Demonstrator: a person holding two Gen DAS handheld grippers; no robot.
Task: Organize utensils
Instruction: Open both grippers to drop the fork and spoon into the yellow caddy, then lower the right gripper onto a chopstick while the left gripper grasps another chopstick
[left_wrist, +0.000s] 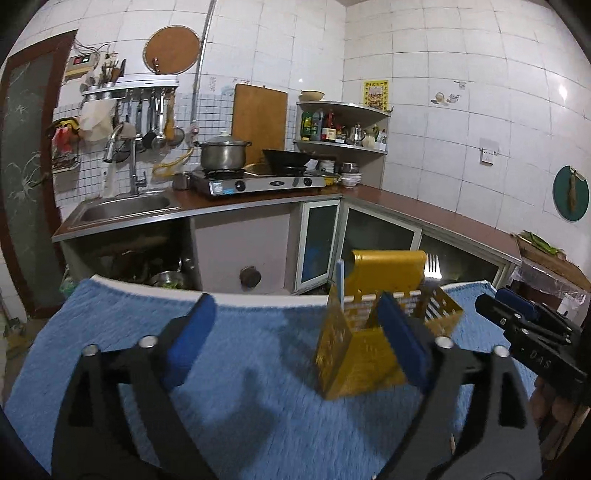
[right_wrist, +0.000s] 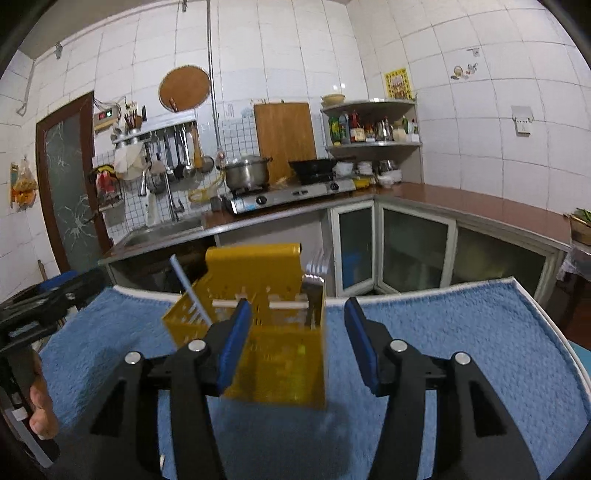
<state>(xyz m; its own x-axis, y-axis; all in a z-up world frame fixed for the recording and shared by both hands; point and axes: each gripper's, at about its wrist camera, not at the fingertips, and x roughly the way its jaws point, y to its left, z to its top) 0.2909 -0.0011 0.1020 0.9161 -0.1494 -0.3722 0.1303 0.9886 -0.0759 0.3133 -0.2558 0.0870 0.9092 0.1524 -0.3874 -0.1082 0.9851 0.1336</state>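
Two grippers were seen spread and empty: the left gripper (left_wrist: 295, 339) wide, the right gripper (right_wrist: 299, 347) less so. Between them the yellow utensil holder (right_wrist: 273, 332) stood on the blue towel (right_wrist: 461, 332), a fork (left_wrist: 433, 266) and a blue-handled utensil (right_wrist: 188, 288) upright inside, apparently already sorted.

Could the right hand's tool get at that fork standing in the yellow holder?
Probably yes: the right gripper is open just in front of the yellow holder, and the fork sticks up above its rim, uncovered.
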